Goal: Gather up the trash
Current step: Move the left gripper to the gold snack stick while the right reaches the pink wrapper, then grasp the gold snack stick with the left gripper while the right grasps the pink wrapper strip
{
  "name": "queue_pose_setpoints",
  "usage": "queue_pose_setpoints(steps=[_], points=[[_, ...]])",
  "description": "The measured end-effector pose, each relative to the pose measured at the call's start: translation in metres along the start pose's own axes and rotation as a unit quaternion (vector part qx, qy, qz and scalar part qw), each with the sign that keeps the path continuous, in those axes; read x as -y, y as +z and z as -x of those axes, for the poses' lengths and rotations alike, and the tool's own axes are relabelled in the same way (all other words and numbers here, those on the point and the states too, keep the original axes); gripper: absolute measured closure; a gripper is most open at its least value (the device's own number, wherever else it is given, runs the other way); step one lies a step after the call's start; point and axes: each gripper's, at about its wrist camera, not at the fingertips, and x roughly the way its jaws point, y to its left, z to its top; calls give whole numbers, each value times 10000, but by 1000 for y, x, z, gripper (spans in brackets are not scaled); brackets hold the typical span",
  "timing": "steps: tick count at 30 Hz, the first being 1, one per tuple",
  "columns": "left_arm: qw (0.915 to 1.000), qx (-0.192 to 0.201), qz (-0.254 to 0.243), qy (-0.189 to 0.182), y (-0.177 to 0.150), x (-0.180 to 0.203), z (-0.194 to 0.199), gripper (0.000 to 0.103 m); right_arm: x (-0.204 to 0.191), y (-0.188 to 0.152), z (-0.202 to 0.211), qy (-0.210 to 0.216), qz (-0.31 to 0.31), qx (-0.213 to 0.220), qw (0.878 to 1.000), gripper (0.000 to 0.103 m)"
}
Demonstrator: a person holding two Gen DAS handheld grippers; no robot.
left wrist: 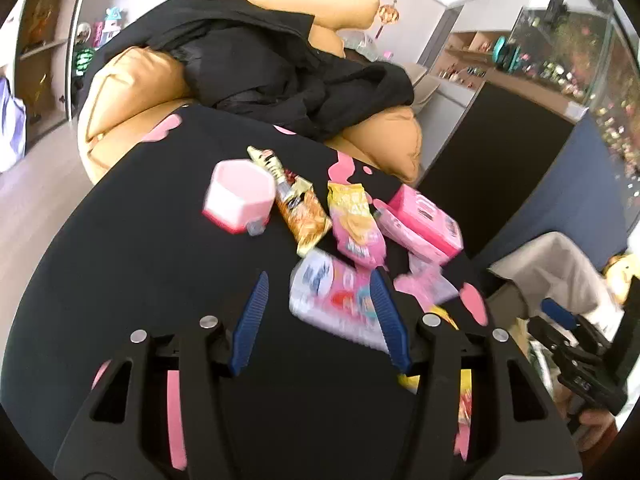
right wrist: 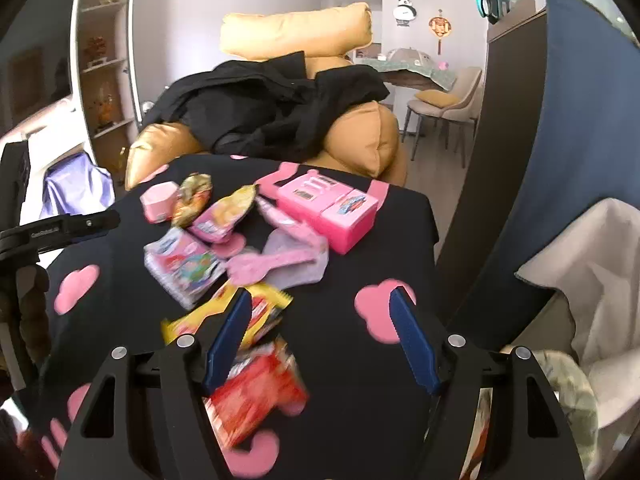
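While both hover over the black surface (right wrist: 360, 240), the left gripper (left wrist: 320, 300) gapes empty above the pink-white packet (left wrist: 336, 300), and the right gripper (right wrist: 320, 320) spreads wide, empty, over the yellow wrapper (right wrist: 264, 312) and red packet (right wrist: 260, 396).

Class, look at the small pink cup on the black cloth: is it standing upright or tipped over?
Upright. The pink cup rests on its base with its open rim facing up, beside the snack wrappers.
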Motion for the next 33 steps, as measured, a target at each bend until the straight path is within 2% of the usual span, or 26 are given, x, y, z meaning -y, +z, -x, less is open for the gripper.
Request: queue_pose_setpoints(steps=[7,10,12,14,16,17,18,23,27,31,32,33], points=[[9965,-499,507,429,32,-7,-72,53,21,26,-46,129,-219,-206,9995,36],[9958,-671,483,389,36,-4,-91,63,25,31,-61,257,-150,-290,9991,35],[9959,-699,411,405,36,1,-97,77,23,34,-70,358,-1,-375,9987,36],[9963,-694,370,343,36,2,-97,79,19,35,-76,459,117,-441,9979,36],[9968,-707,287,240,36,2,-92,86,12,37,-85,547,257,-548,9967,51],[9969,-741,187,196,34,3,-87,96,8,38,-91,608,329,-645,9955,62],[9968,-780,110,135,32,3,-81,96,4,40,-97,680,388,-718,9943,66],[9959,-876,-206,-31,17,-3,-42,97,-28,54,-124,852,947,-790,9887,66],[9953,-959,-123,-77,9,-22,-21,97,-49,62,-150,703,1296,-880,9851,66],[9947,-1006,-52,-222,3,-38,-5,96,-54,65,-169,550,1380,-1023,9836,66],[9949,-984,-41,-236,3,-41,-2,91,-54,64,-172,543,1384,-1076,9830,67],[9950,-968,-38,-254,3,-42,-2,79,-55,63,-176,576,1383,-1167,9818,70]])
